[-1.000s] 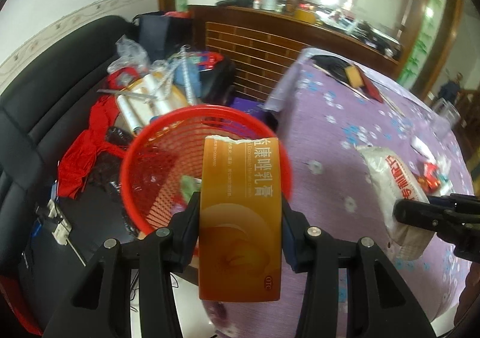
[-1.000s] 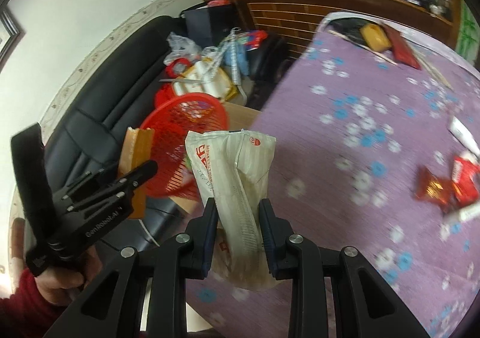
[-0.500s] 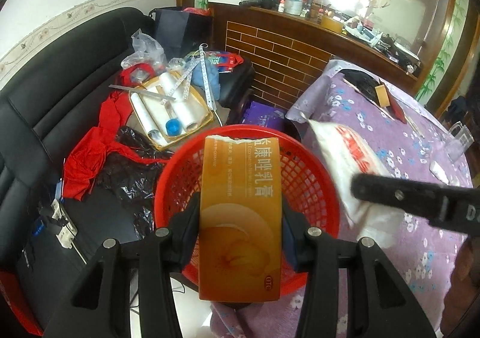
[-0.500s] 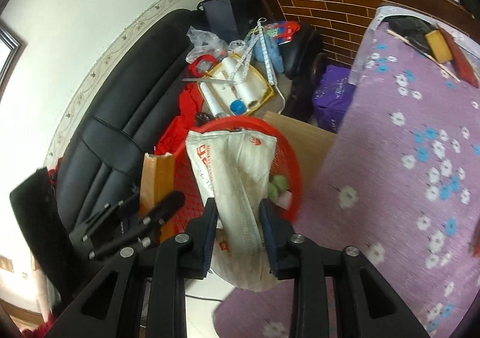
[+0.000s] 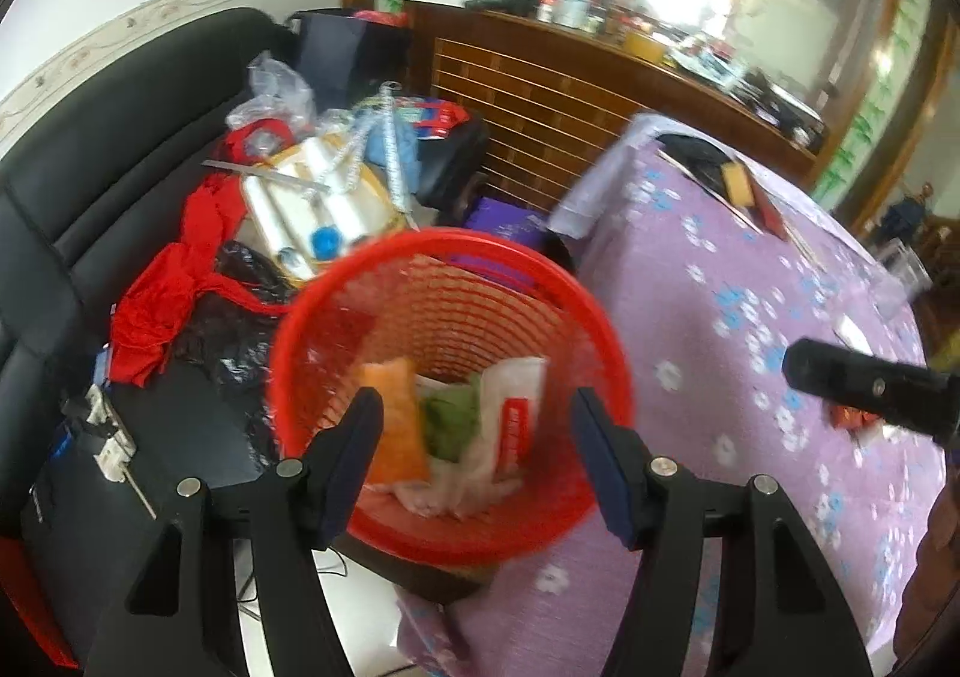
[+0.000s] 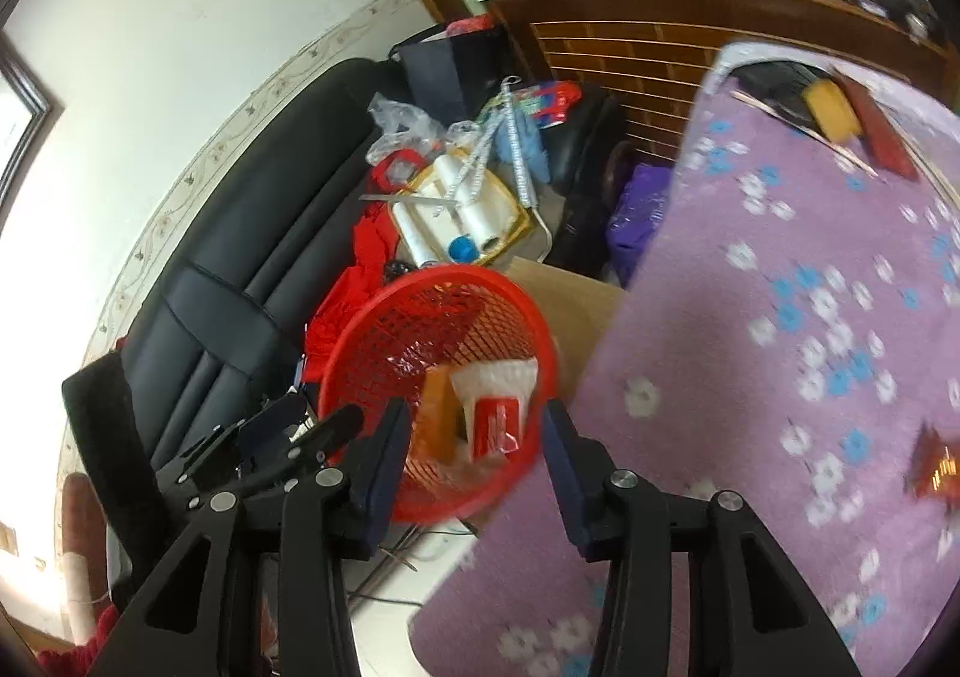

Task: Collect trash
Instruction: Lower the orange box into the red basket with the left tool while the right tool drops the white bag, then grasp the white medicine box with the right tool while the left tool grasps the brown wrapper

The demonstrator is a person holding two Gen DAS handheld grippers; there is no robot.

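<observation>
both grippers sit over the red basket, jaws apart, nothing between them. left gripper and right gripper both empty. trash is in the basket: orange box, white bag with a red label, something green between them. looks like the drop step is done for these two pieces.

next move, by my read: swing back over the bench, which is just right of the basket, and pick up the red wrapper lying well right of the basket on the purple flowered cloth. needs jaws kept wide on approach, wrapper is flat and crinkly so a low pinch at an edge.

view differences: right wrist view shows the left gripper body beside the basket's left rim and the wrapper more clearly; left wrist view shows only a sliver of red wrapper under the right gripper's dark finger, at far right of the basket. left view looks deeper into the basket, green item clear there, mostly hidden in the right view. both blurred.
</observation>
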